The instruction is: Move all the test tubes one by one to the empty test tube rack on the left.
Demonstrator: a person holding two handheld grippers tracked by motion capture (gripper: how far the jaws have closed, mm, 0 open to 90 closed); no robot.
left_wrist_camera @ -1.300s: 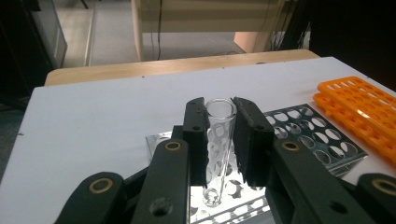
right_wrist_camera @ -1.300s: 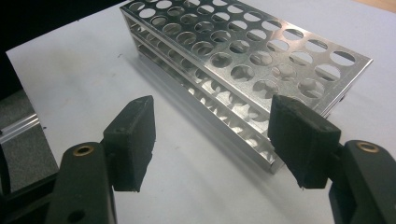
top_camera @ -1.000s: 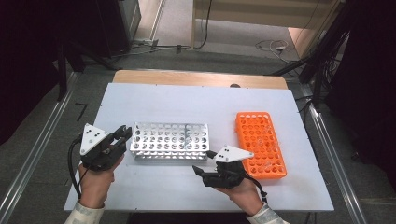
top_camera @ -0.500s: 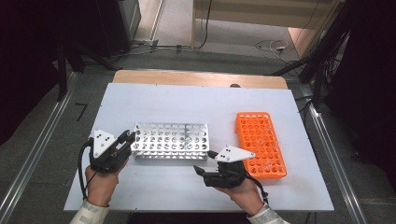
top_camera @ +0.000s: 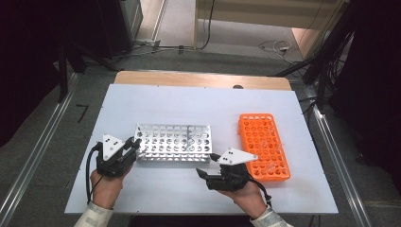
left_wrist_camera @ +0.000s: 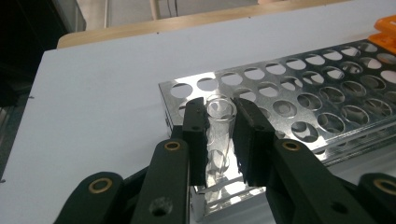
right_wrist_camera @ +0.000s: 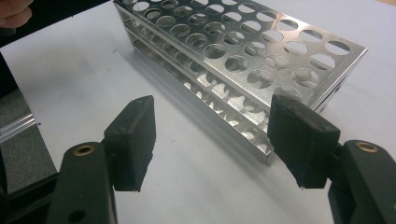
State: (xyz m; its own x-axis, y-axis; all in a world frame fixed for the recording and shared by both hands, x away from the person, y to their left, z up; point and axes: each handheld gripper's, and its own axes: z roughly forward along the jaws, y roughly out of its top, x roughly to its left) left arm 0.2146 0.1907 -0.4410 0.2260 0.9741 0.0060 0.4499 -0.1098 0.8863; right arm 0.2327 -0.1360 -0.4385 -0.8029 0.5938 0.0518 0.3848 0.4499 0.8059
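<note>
A silver metal test-tube rack (top_camera: 172,142) with many round holes stands mid-table. My left gripper (top_camera: 132,146) is at the rack's left end, shut on a clear glass test tube (left_wrist_camera: 218,154). The tube stands upright between the jaws over the rack's (left_wrist_camera: 303,98) near-left corner holes. Whether its bottom sits in a hole I cannot tell. My right gripper (top_camera: 203,171) rests in front of the rack's right end. It is open, and in the right gripper view (right_wrist_camera: 219,135) nothing lies between its jaws, with the rack (right_wrist_camera: 243,51) just ahead.
An orange plastic tube rack (top_camera: 264,144) lies to the right of the metal one; its corner (left_wrist_camera: 385,28) shows in the left gripper view. The white table board (top_camera: 189,104) has bare room behind the racks. A wooden strip (top_camera: 203,79) runs along the far edge.
My left gripper has moved right, up to the left end of the metal rack. The right gripper has stayed put and open.
</note>
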